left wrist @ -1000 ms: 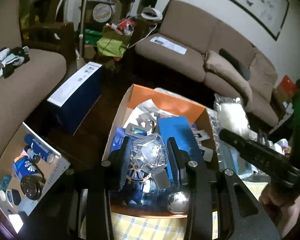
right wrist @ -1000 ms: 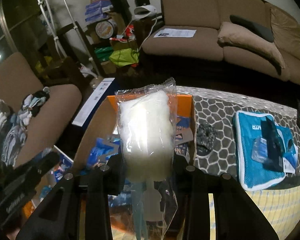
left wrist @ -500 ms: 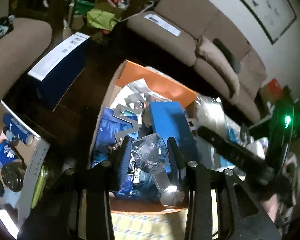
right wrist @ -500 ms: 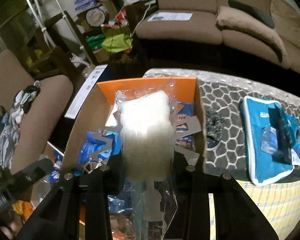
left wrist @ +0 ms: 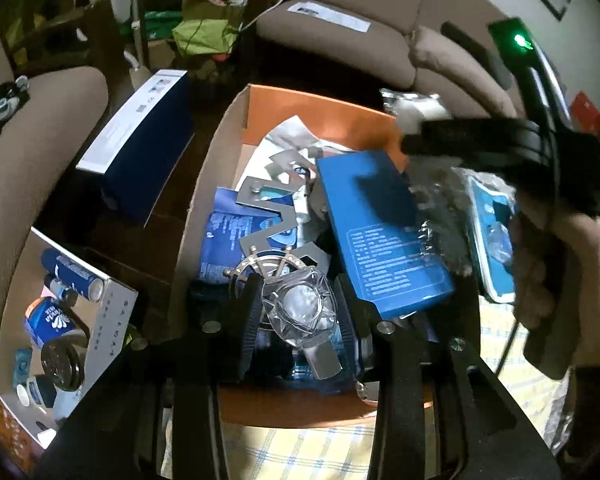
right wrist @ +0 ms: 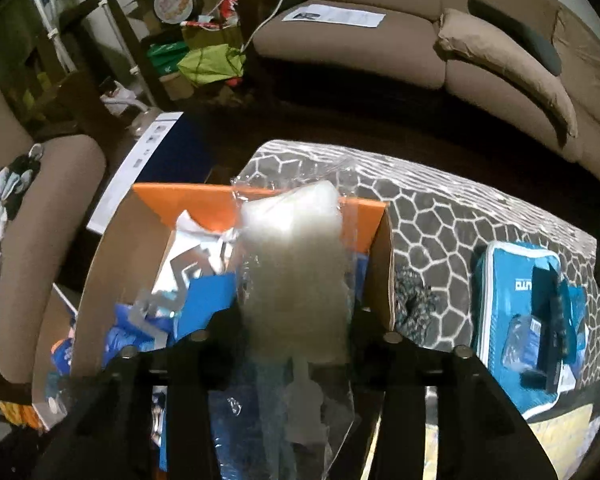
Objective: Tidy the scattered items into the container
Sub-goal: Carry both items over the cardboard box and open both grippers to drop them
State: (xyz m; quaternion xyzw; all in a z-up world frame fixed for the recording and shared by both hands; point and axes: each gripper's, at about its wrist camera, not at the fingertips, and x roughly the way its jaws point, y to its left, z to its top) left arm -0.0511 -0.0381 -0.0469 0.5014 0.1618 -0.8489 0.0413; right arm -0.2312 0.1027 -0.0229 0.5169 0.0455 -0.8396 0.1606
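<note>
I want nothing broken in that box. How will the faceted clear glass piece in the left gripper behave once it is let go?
The glass piece looks rigid and probably fragile. Its smooth facets may slip. Dropped onto the metal bracket in the cardboard box, it could chip, so lower it gently.

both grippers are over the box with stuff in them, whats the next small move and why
Probably finish letting go with the right gripper and lift it clear. Its jaws are opening, and the clear bag of white stuffing between them already hangs over the open cardboard box. The left gripper, clamped on a faceted glass piece low over the box contents, could release next.
</note>
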